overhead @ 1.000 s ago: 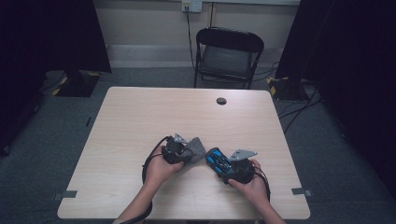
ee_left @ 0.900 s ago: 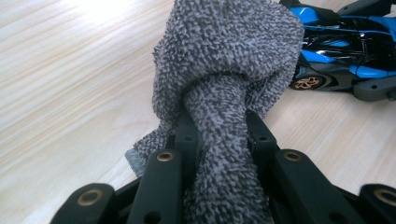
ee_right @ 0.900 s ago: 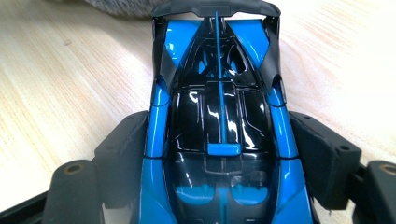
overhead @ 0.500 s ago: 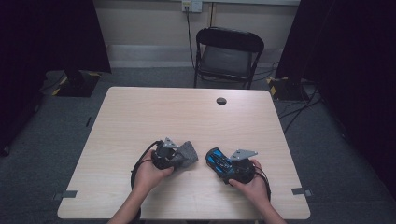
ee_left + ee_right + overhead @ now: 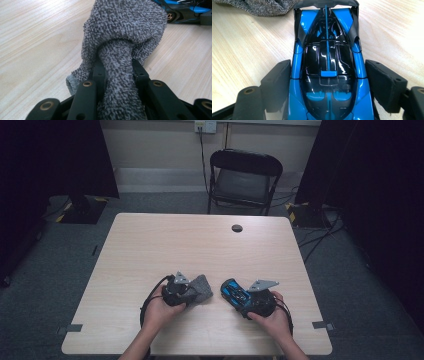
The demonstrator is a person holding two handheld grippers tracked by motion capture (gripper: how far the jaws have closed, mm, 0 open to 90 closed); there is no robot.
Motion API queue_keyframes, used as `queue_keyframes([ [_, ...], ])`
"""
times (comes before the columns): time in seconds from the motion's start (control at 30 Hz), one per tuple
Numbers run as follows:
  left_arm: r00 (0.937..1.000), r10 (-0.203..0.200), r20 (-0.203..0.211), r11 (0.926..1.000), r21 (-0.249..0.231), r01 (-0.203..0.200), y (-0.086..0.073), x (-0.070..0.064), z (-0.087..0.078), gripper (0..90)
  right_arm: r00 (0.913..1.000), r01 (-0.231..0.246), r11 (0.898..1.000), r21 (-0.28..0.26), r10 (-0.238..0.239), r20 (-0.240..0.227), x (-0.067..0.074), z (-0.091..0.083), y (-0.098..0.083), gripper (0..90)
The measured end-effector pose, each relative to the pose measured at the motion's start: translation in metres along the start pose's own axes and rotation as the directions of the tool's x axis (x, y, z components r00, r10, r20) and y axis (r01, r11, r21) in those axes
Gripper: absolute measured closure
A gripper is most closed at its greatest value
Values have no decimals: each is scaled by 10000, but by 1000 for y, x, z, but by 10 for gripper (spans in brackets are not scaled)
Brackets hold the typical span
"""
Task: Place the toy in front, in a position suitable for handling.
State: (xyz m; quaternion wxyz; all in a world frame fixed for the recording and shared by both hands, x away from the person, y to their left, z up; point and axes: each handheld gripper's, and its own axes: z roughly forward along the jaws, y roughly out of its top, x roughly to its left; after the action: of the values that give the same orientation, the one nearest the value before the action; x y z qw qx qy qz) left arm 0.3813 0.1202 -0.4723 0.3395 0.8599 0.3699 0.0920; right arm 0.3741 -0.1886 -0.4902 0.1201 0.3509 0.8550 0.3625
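Note:
A grey knitted cloth (image 5: 201,288) lies bunched on the wooden table (image 5: 200,245), near its front edge. My left gripper (image 5: 191,293) is shut on a fold of it. In the left gripper view the cloth (image 5: 125,30) rises between the black jaws (image 5: 117,68) and hides their tips. To the right lies a blue and black toy car (image 5: 233,293), with my right gripper (image 5: 241,301) shut on its sides. The right gripper view looks down on the car's roof (image 5: 327,60), and both pads (image 5: 277,80) press its flanks. The cloth (image 5: 259,7) lies just past the car's far end.
A small black round disc (image 5: 237,228) sits on the far part of the table. A black folding chair (image 5: 243,180) stands beyond the far edge. Cables run over the floor at the right. The car's nose (image 5: 185,10) is close to the cloth.
My left gripper, with the cloth in it, has drawn a little to the left and toward the table's near edge. The right gripper and the car have stayed nearly still.

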Motion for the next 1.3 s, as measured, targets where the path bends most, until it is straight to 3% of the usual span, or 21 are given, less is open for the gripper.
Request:
queue_keyframes([
  [0.43, 9999, -46, 150, 9996, -284, 50, -2, 1, 3, 661, 9999, -64, 9999, -84, 66, 123, 2, 5, -1, 233],
  [0.53, 9998, 158, 154, 9977, -665, -147, -4, 1, 6, 587, 9998, 51, 10000, -75, -49, 182, 3, 6, -1, 231],
  [0.6, 9988, 417, 254, 9947, -949, -391, -6, 1, 9, 478, 9998, 32, 10000, -94, -30, 201, 3, 6, -1, 231],
  [0.67, 9970, 717, 286, 9939, -866, -690, -6, 1, 9, 441, 9997, 53, 10000, -75, -52, 220, 3, 6, -1, 229],
  [0.7, 9969, 640, 464, 9942, -895, -597, -5, 1, 9, 396, 9996, 73, 9999, -93, -71, 259, 4, 6, -1, 233],
  [0.87, 9957, 713, 596, 9910, -1180, -639, -3, 3, 7, 319, 9994, 148, 9999, 0, -147, 322, 4, 7, 0, 238],
  [1.0, 9946, 909, 496, 9901, -1121, -849, -4, 4, 5, 308, 9993, 88, 9999, 69, -90, 350, 5, 7, 1, 239],
  [1.2, 9939, 922, 610, 9908, -1049, -854, -6, 4, 7, 292, 9991, 16, 10000, 62, -19, 433, 6, 7, 2, 241],
  [1.3, 9931, 1011, 588, 9907, -977, -951, -7, 5, 8, 336, 9990, -73, 10000, -12, 74, 435, 6, 7, 2, 243],
])
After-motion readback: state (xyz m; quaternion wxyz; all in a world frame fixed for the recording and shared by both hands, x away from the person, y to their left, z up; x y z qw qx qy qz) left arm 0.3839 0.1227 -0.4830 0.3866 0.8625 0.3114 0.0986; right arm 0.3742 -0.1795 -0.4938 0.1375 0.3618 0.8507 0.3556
